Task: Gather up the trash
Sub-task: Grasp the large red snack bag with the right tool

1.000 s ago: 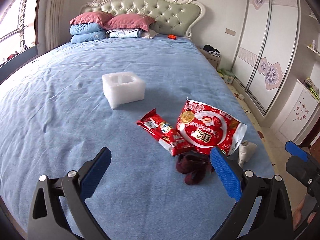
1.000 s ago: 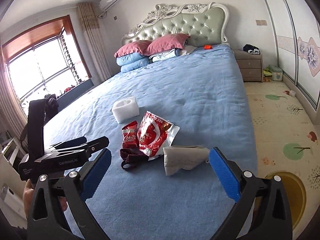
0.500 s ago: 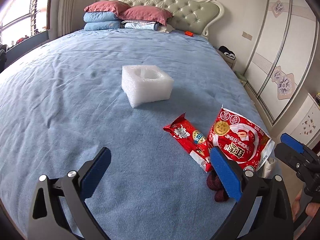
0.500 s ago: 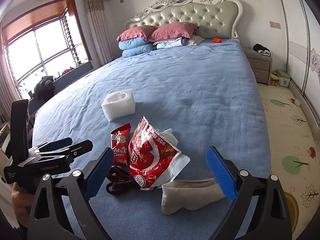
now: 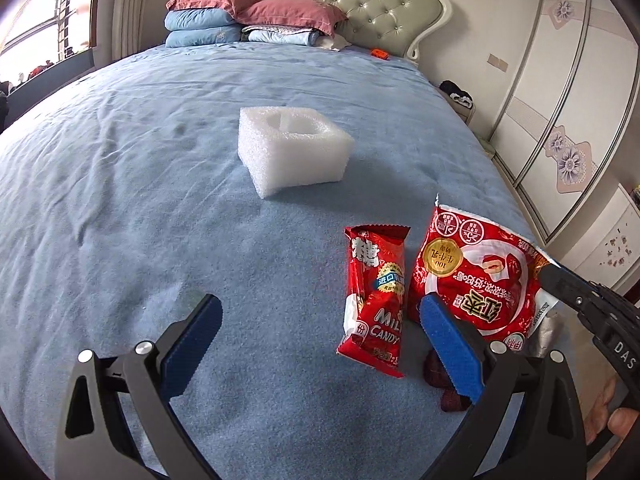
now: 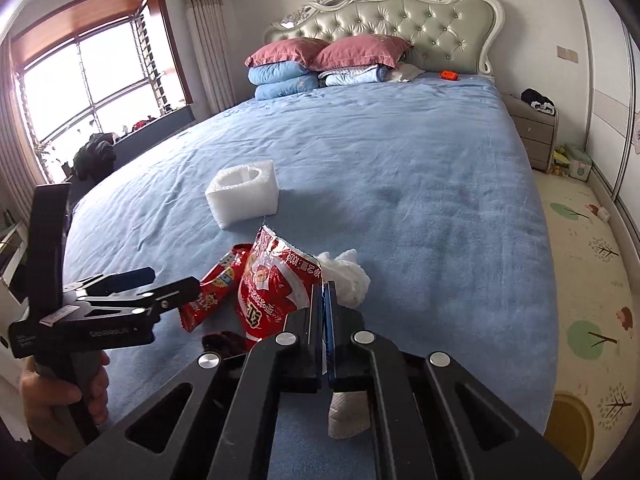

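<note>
A blue bedspread (image 5: 140, 200) fills the scene. Nearest, the right gripper (image 6: 325, 292) has its jaws closed on the near right edge of a large red snack bag (image 6: 276, 292), which lies near the bed's near right edge. The left gripper (image 5: 320, 344) hovers with jaws spread wide, gripping nothing. Just left of the bag lies a red candy wrapper (image 5: 374, 292), long axis running near to far. Farther on sits a white foam block (image 5: 292, 152), its hollow empty. Pillows (image 5: 256, 12) and a tufted headboard (image 5: 360, 4) stand farthest; a wardrobe (image 5: 580, 100) lines the right wall.

left gripper (image 5: 320, 344) fingers spread wide, right gripper (image 6: 324, 304) fingers pressed together
</note>
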Demonstrator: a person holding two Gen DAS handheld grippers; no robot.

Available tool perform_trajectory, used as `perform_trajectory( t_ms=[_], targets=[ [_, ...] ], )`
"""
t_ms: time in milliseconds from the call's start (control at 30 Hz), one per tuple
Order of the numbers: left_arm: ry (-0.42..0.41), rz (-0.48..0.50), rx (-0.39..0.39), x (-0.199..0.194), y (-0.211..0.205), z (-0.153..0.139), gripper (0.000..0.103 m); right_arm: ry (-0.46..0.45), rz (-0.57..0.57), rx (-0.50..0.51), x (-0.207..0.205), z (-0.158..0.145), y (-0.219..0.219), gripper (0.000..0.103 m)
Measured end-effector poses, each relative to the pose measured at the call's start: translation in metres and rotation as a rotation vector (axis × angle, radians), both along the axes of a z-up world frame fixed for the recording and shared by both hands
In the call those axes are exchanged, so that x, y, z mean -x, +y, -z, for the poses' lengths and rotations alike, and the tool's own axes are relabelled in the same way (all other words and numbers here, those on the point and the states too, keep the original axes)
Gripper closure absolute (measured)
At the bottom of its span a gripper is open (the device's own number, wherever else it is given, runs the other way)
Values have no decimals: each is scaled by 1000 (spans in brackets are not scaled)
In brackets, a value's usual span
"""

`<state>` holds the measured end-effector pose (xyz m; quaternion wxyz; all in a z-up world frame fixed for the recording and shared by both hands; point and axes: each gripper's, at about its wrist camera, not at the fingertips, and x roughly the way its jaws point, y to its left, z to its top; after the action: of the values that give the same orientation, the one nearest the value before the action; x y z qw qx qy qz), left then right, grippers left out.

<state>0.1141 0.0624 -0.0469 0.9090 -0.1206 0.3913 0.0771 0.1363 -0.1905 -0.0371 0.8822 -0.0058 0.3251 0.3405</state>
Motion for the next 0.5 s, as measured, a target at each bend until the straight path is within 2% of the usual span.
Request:
perform_trajectory(
  t_ms=[100,300,500],
  targets=[
    [-2,4,0,1,-3,0,4,-16,-27,-73,11,-14,-7,101],
    [22,19,-21,-11,-11,3,4,-116,18,-169,29,-49,-33,101],
    [58,32,-16,-38,-17,14,6,-151,31,-198,44,-64,-53,101]
  ],
)
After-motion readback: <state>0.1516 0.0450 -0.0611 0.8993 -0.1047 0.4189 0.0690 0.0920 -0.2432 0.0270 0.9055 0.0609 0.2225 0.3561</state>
